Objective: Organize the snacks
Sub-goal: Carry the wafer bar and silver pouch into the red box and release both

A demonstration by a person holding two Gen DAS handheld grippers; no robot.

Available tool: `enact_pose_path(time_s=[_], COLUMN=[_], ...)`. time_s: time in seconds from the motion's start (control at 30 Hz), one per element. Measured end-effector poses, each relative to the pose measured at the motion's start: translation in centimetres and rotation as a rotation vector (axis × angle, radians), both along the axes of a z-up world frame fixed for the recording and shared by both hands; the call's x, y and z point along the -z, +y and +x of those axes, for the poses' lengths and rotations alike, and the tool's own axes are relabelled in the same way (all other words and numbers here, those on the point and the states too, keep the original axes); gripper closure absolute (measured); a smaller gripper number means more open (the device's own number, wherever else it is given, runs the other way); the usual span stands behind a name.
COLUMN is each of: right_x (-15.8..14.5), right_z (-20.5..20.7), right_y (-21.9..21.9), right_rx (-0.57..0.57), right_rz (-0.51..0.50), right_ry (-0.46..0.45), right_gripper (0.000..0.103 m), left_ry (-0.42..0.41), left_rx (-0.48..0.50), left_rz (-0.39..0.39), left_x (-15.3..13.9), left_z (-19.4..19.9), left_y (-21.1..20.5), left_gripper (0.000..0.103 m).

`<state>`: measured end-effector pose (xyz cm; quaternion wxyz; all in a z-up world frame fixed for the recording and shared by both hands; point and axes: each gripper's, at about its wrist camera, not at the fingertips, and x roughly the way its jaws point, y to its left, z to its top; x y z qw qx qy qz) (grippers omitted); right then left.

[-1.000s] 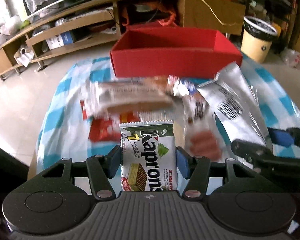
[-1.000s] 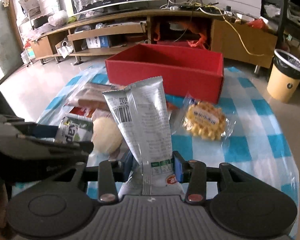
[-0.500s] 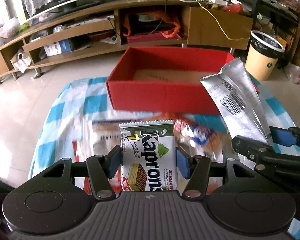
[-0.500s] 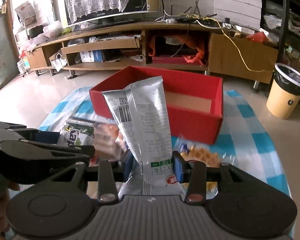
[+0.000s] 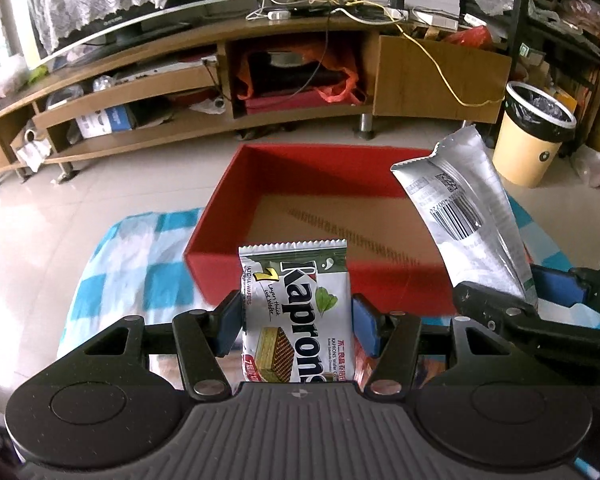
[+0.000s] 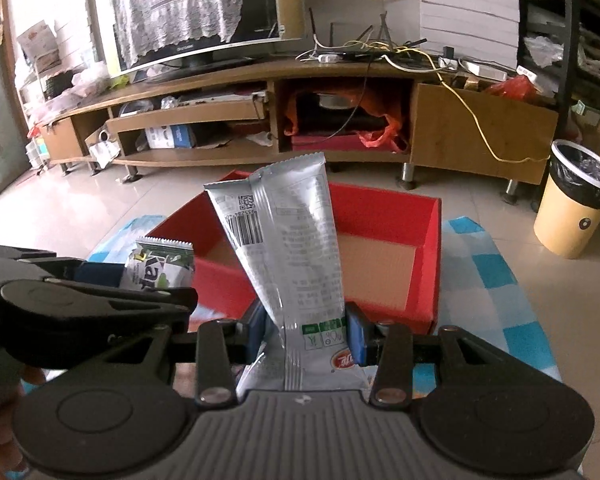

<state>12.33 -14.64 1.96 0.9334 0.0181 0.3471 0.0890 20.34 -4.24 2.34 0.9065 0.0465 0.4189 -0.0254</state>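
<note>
Left tool (image 5: 296, 322) and right tool (image 6: 306, 334) side by side, each clamped on a packet.

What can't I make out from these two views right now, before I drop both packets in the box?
- Table snacks: hidden in both views by the gripper bodies.
- Box floor, near strip: left view, behind the wafer pack; right view, behind the silver pouch.
- Silver pouch front: only its back faces either camera, the print too small to read.
- Left gripper and right gripper: heights above the box unclear.
</note>
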Motion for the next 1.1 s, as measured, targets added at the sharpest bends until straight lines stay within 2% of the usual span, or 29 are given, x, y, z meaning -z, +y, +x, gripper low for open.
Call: enact_pose_path(time_s=[0.3, 0.53, 0.67, 0.77, 0.87, 1.03, 1.1], right_x=[-0.1, 1.6, 3.5, 5.2, 6.5, 7.1, 7.1], right_z=[5.0, 8.9, 10.5, 11.4, 11.8, 12.3, 12.3], right_y=[-1.3, -1.8, -2.1, -1.9, -1.3, -1.3, -1.2], right_rx=[0.025, 0.041, 0.046, 0.031, 0.014, 0.032, 0.036], right_rz=[-0.013, 0.020, 0.038, 0.034, 0.013, 0.003, -0.014], right_ry=[-0.010, -0.007, 0.020, 0.056, 0.073, 0.089, 0.082], right_gripper=[0.064, 0.064, 0.064, 0.064, 0.064, 0.064, 0.063], left_ry=[-0.031, -0.032, -0.020, 0.006, 0.014, 0.062, 0.071], left_rx=[0.003, -0.004, -0.001, 0.003, 0.008, -0.046, -0.027], left_rz=[0.024, 0.039, 0.060, 0.043, 0.073, 0.065, 0.084], left_x=[-0.1, 1.5, 3.2, 4.4, 5.6, 6.8, 7.0], left_z=[4.6, 8.4, 10.0, 10.6, 10.8, 11.8, 11.8], left_y=[-1.5, -1.6, -1.8, -1.9, -2.1, -0.4, -0.2], left_gripper=[0.039, 0.039, 0.039, 0.039, 0.038, 0.038, 0.039])
